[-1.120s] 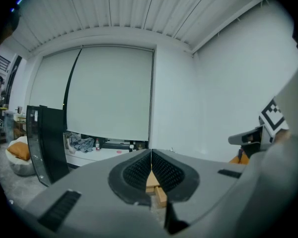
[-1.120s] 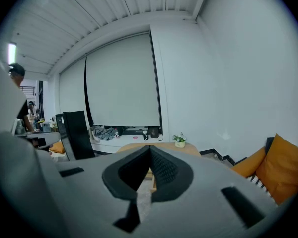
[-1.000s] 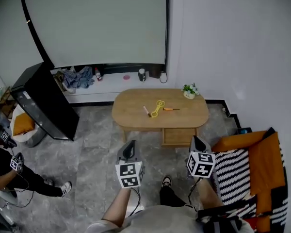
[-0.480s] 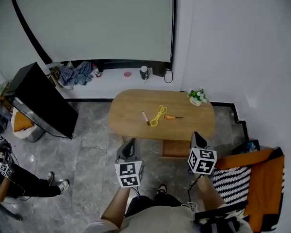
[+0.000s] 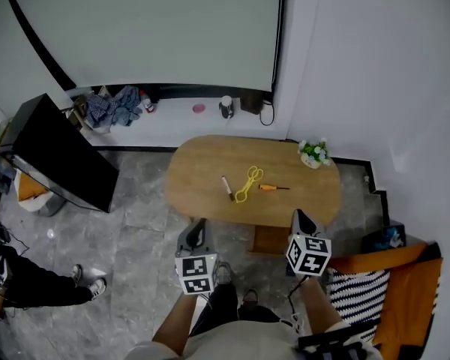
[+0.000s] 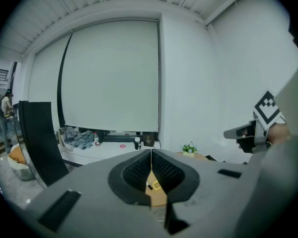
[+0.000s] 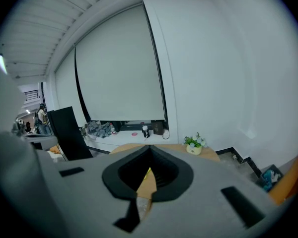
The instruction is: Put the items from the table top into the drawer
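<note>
On the oval wooden table (image 5: 202, 167) lie a yellow looped tool (image 5: 247, 184), a dark pen (image 5: 227, 187) and an orange-handled screwdriver (image 5: 273, 188). A small potted plant (image 5: 313, 154) stands at the table's right end. Under the near edge shows the drawer front (image 5: 268, 239). My left gripper (image 5: 199, 231) and right gripper (image 5: 300, 220) hover side by side just short of the table's near edge, both shut and empty. In the left gripper view the jaws (image 6: 150, 155) meet in a line, with the yellow tool (image 6: 155, 185) showing below them. The right gripper (image 7: 149, 150) is shut too.
A black panel (image 5: 56, 152) leans at the left. A person (image 5: 15, 283) crouches at the lower left. An orange and striped chair (image 5: 394, 291) stands at the right. The white ledge (image 5: 172, 122) behind the table holds clothes (image 5: 112, 107) and a cup (image 5: 226, 106).
Both grippers have moved forward toward the table together, and the table now sits closer below them. Both stay shut.
</note>
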